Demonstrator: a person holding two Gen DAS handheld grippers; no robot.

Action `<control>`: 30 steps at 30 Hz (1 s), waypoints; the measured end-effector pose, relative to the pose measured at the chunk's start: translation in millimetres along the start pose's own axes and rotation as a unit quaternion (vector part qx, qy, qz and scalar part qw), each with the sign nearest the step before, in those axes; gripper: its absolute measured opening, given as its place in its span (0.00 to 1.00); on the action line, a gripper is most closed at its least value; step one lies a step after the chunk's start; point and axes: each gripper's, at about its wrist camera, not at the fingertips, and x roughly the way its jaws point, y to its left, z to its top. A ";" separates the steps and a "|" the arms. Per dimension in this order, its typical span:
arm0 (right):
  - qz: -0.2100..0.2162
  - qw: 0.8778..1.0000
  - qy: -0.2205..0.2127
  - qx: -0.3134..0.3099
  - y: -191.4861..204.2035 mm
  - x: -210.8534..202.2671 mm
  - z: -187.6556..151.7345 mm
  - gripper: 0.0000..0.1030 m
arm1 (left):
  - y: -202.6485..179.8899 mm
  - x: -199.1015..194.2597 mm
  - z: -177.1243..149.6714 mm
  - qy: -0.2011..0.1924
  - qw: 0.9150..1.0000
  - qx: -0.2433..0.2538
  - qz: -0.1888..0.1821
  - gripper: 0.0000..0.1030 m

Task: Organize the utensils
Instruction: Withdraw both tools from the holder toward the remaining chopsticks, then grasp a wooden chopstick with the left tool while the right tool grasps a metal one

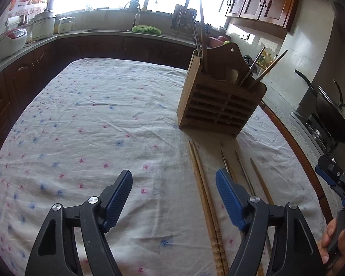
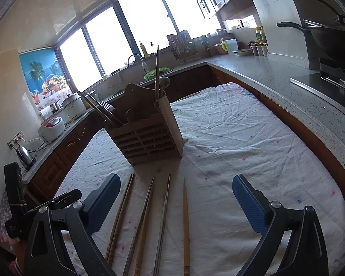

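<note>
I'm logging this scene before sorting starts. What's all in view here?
Chopsticks: six loose, wood and metal, on the cloth before the holder.
Holder: one, wooden, slatted, on the table, utensils standing in it.
Tablecloth: one, white with small flowers, over the table.
Rice cooker: one, white and red, on the left counter.
Kettle: one, steel, left counter.
Wok: one, black, on the stove.
Left tool: open, over the cloth.
Right tool: open, over the chopsticks.

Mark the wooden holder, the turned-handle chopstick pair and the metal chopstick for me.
holder (image 2: 149, 138): right wrist view, slatted front.
chopstick pair (image 2: 120, 209): right wrist view, mid-shaft, leftmost on cloth.
metal chopstick (image 2: 164, 214): right wrist view, mid-shaft.
</note>
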 end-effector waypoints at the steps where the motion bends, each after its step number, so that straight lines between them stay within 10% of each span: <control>1: -0.001 1.000 0.005 -0.002 1.1 2.9 0.1 0.89 | -0.8 2.6 1.4 0.005 1.000 0.001 -0.002 0.66; 13: 0.016 0.994 0.104 -0.031 18.3 63.1 -5.8 0.32 | -21.6 66.9 27.3 0.078 0.996 0.031 -0.005 0.33; 30: -0.003 0.983 0.175 -0.057 25.5 122.8 -13.6 0.20 | -32.5 133.9 37.1 0.119 0.989 0.088 0.013 0.20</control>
